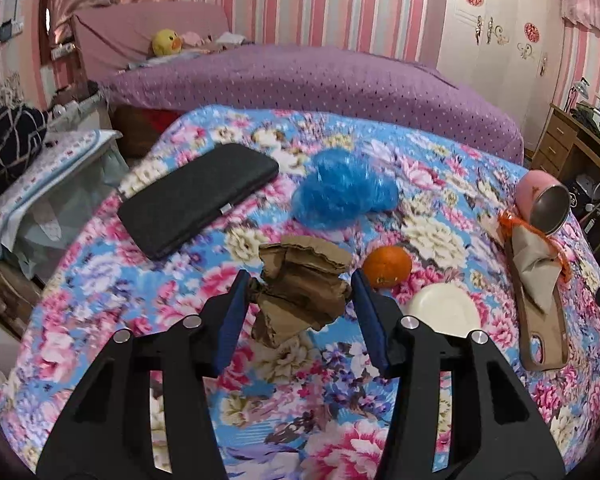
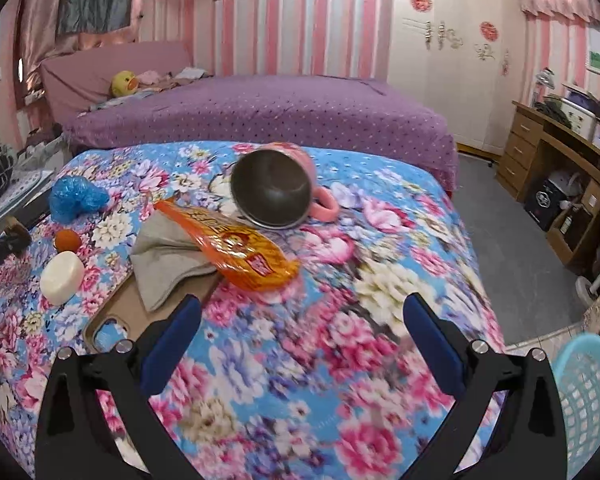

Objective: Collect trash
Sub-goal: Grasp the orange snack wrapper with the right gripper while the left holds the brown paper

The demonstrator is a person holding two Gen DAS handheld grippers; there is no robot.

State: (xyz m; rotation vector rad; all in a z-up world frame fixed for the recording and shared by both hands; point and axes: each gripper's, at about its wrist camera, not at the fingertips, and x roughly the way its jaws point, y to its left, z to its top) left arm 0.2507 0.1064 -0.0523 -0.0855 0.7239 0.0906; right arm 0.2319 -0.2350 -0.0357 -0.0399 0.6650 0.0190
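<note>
The crumpled brown paper (image 1: 300,288) on the flowered cover (image 1: 300,392) sits between the left gripper's (image 1: 300,304) parted fingers, looks light and crushable, best pinched across its middle, while the right gripper (image 2: 300,316) gapes, holding nothing.

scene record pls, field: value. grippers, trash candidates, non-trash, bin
left gripper: jaws around crumpled brown paper, not clearly clamped
right gripper: open, empty, over floral cover
trash candidates: brown paper; blue plastic bag; orange snack wrapper
non-trash: orange; white soap; pink mug on its side; grey cloth; black case
bin: teal basket, floor, right of bed
</note>
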